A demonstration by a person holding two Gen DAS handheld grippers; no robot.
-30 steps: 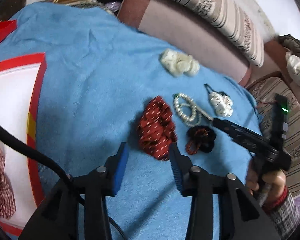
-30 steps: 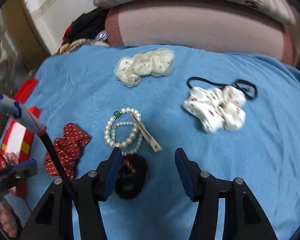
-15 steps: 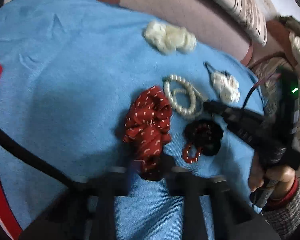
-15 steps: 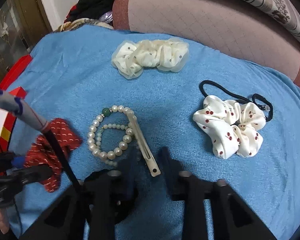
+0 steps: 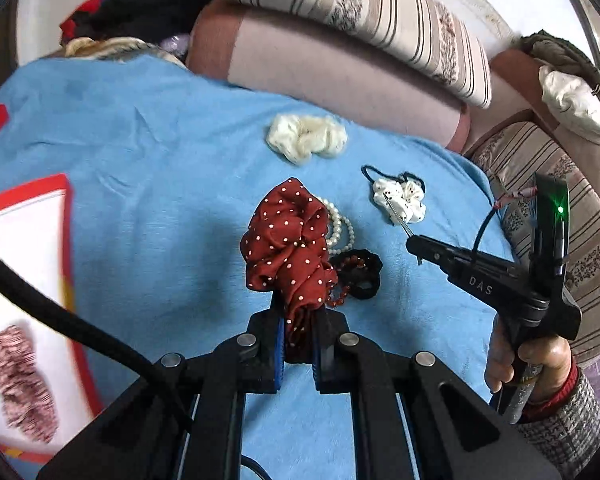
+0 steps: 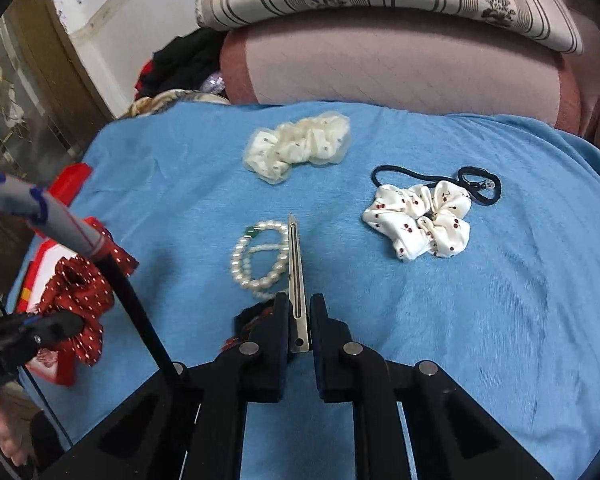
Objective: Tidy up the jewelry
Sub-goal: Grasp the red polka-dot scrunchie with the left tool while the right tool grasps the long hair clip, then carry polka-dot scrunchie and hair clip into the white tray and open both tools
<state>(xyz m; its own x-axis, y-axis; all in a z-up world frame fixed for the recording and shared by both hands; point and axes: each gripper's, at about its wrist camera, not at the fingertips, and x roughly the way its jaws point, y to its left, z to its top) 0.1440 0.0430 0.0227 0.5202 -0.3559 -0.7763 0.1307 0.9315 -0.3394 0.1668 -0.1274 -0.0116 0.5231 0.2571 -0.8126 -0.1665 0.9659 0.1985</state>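
Note:
My left gripper (image 5: 299, 322) is shut on a red polka-dot scrunchie (image 5: 290, 246) and holds it above the blue cloth (image 5: 148, 184); it also shows in the right wrist view (image 6: 78, 292). My right gripper (image 6: 299, 312) is shut on a flat metal hair clip (image 6: 297, 280), lifted over the pearl bracelets (image 6: 256, 258). A black scrunchie with red beads (image 5: 358, 274) lies beside the pearls. A cream scrunchie (image 6: 298, 146) and a white cherry-print scrunchie (image 6: 418, 220) with black hair ties (image 6: 478, 184) lie farther back.
A red-edged white tray (image 5: 24, 264) at the left holds a checked scrunchie (image 5: 20, 380). Pink and striped cushions (image 6: 380, 56) rise behind the cloth. Clothes (image 5: 140, 12) are piled at the far left corner.
Both grippers were open one second ago. The left has closed on the red scrunchie and raised it. The right has closed on the hair clip and lifted it off the pearls.

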